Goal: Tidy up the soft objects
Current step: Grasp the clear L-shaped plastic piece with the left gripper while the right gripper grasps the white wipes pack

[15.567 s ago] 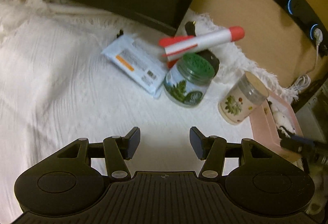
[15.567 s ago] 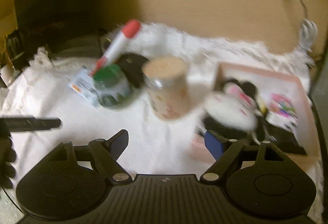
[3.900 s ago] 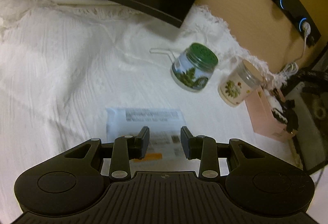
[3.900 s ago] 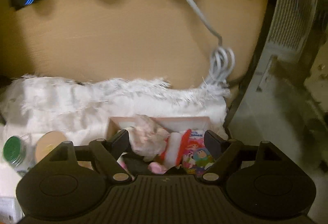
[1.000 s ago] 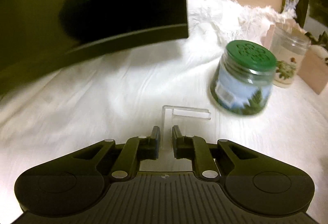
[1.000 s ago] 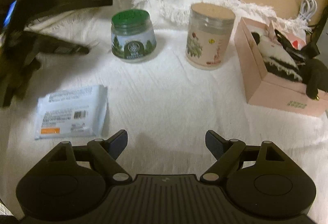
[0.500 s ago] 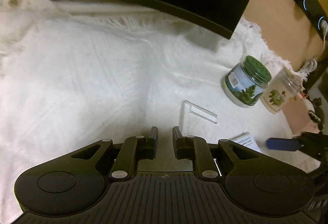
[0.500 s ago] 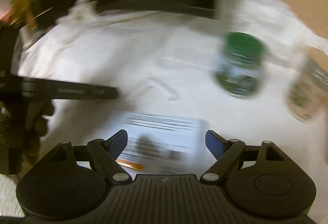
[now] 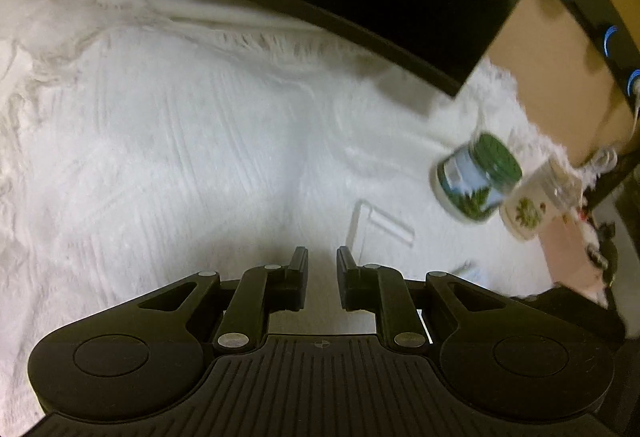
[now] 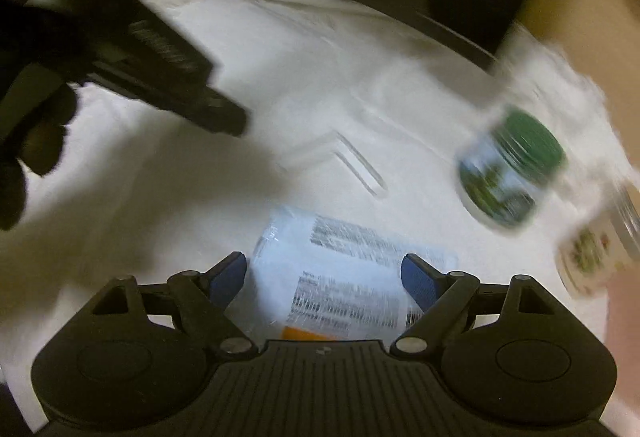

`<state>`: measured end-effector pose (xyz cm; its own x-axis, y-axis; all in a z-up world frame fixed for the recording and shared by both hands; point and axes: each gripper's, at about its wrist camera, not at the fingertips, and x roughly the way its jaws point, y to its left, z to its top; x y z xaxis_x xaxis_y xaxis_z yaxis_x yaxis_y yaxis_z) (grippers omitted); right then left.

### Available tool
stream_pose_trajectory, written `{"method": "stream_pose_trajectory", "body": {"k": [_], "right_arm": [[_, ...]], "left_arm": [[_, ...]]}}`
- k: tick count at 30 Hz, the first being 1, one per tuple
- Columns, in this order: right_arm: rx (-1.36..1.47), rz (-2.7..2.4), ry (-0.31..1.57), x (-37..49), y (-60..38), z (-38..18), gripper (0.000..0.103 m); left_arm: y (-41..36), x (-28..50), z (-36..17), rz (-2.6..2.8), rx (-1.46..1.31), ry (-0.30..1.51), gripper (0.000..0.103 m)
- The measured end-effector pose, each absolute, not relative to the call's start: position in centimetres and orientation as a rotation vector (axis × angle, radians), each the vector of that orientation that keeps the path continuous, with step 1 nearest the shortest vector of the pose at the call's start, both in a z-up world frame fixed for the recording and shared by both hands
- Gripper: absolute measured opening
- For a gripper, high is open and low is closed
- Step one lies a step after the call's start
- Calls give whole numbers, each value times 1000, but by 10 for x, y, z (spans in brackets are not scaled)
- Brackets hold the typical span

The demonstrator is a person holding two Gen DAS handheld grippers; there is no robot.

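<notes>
One wet-wipes packet lies flat on the white cloth, just ahead of my right gripper, whose blue-tipped fingers are spread wide to either side of it, angled down. My left gripper hovers low over bare cloth, fingers nearly together, gripping nothing. A green-lidded jar and floral jar stand further right.

Two jars, one wipes pack

green-lidded jar, floral jar, clear bracket
</notes>
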<state>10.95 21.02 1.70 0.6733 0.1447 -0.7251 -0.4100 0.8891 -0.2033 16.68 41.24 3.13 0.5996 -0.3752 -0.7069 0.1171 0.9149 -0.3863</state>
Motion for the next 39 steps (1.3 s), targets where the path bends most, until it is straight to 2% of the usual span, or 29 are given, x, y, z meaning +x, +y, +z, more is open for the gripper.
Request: {"method": "stream_pose_trajectory", "body": {"k": [10,13,16,24,29,32,39], "right_arm": [[-198,118,827,73,115,12,85],[-75,106,867,64,97,6,88],[40,98,867,56,88,-1,99],[-2,81,831,48,99,-7,103],[-3,85,779,44,99,-10,103],[-2,84,764,44,99,-12,103],[2,76,740,44,101,-13,103]], "left_arm": [[376,149,15,-354,-141,884,17],[364,146,15,-380,-93,877,18],[352,144,16,-427,-30,875,19],[326,138,16,-516,77,861,31],[327,140,22,-554,64,878,31],[340,145,33,-486,19,828,31],[347,182,31,-390,19,856,31]]}}
